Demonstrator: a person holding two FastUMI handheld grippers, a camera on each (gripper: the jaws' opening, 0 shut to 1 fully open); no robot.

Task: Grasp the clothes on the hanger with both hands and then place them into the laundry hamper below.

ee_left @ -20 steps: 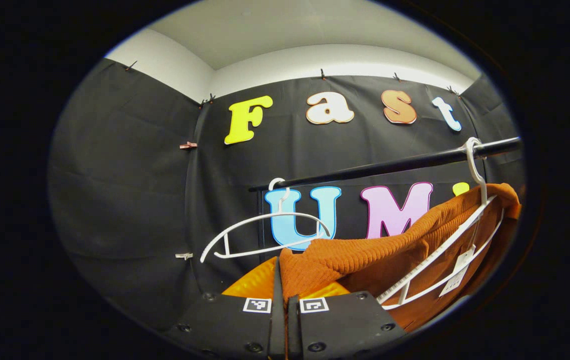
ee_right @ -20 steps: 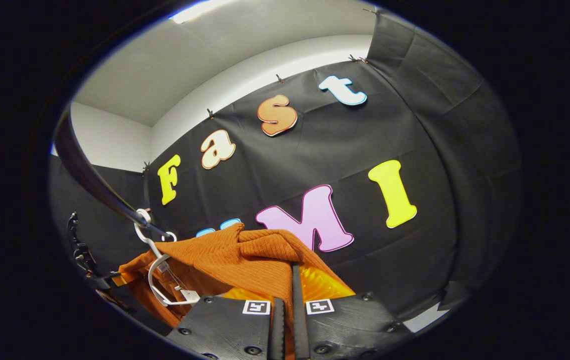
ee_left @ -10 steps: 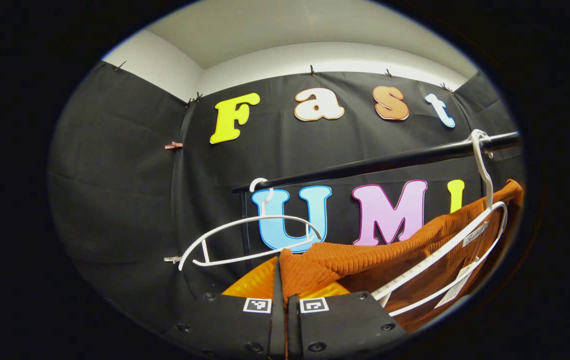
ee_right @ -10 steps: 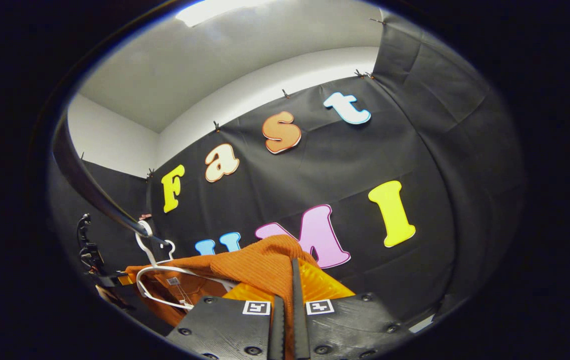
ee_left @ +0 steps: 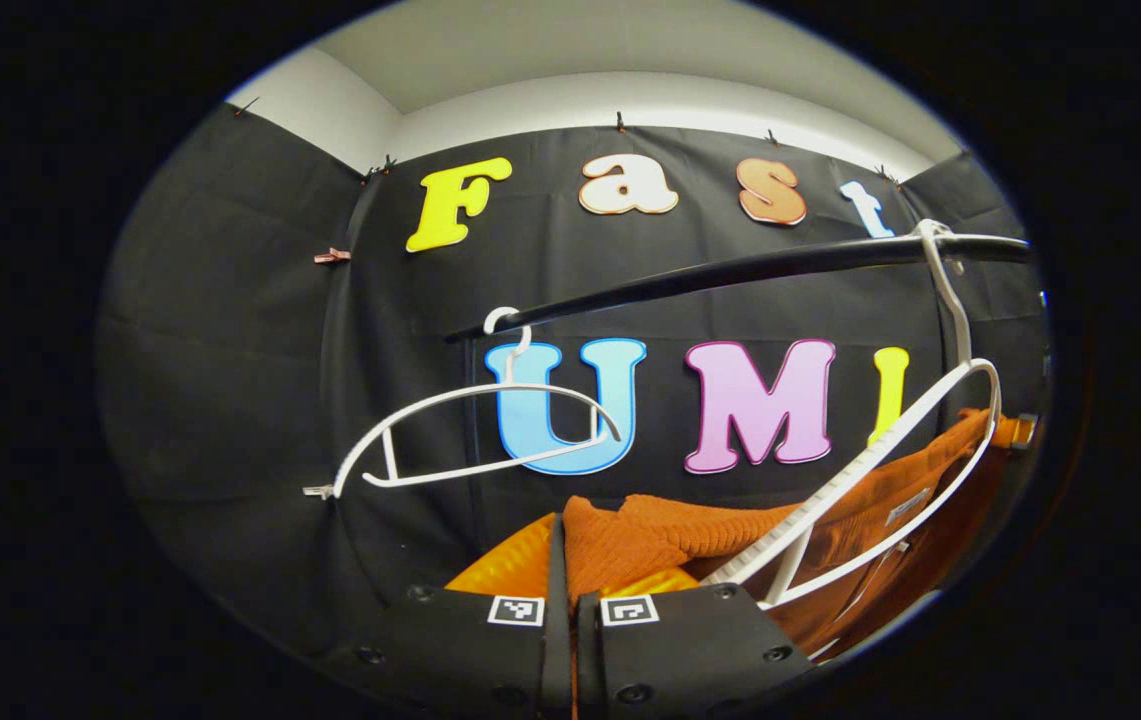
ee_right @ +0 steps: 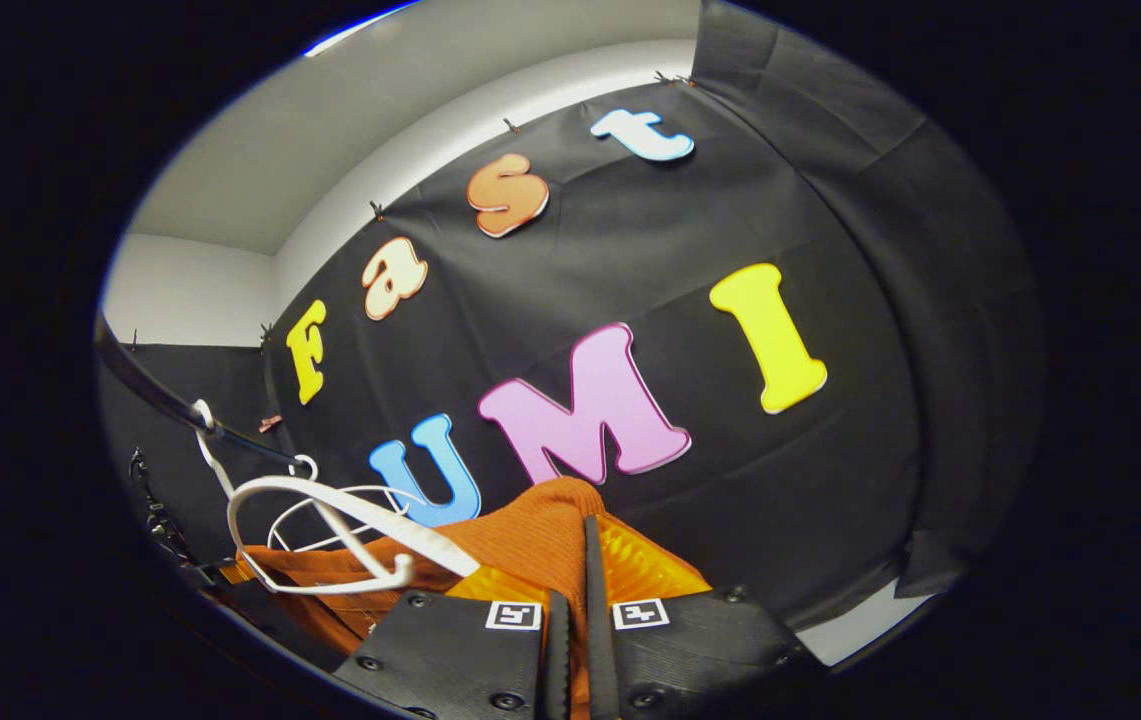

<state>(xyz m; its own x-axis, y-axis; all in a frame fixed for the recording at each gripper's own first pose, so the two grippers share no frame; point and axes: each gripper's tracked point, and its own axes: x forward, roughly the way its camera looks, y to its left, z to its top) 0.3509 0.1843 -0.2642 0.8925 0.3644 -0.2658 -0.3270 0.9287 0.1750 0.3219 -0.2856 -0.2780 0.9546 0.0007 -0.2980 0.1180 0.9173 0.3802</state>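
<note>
The orange ribbed knit garment (ee_left: 675, 530) sits low in the left gripper view, at about 5 o'clock from the centre, bunched into a fold just above the left gripper (ee_left: 573, 600), whose two fingers are pressed together with a pinch of the knit caught between them. From that pinch the cloth runs toward 3 o'clock, sagging beneath the lower bar of a white hanger (ee_left: 890, 470); the hanger's shoulder now stands bare above the fabric, and its hook is over the black rail (ee_left: 730, 272) near 2 o'clock. A small tag hangs from the cloth inside the hanger's loop, too small to read. A second white hanger (ee_left: 475, 425), bare, hangs from the rail's near end at about 9 o'clock from the garment, well apart from it. In the right gripper view the same orange knit (ee_right: 530, 535) rises as a hump at 6 o'clock, directly above the right gripper (ee_right: 575, 610), whose fingers are likewise closed tight on a fold of it. The cloth trails toward 8 o'clock, where the white hanger (ee_right: 330, 515) lies across it, its arm resting on top of the knit, hook on the rail (ee_right: 155, 390) at 9 o'clock. Behind everything stands the booth's black cloth wall (ee_right: 860, 250).
</note>
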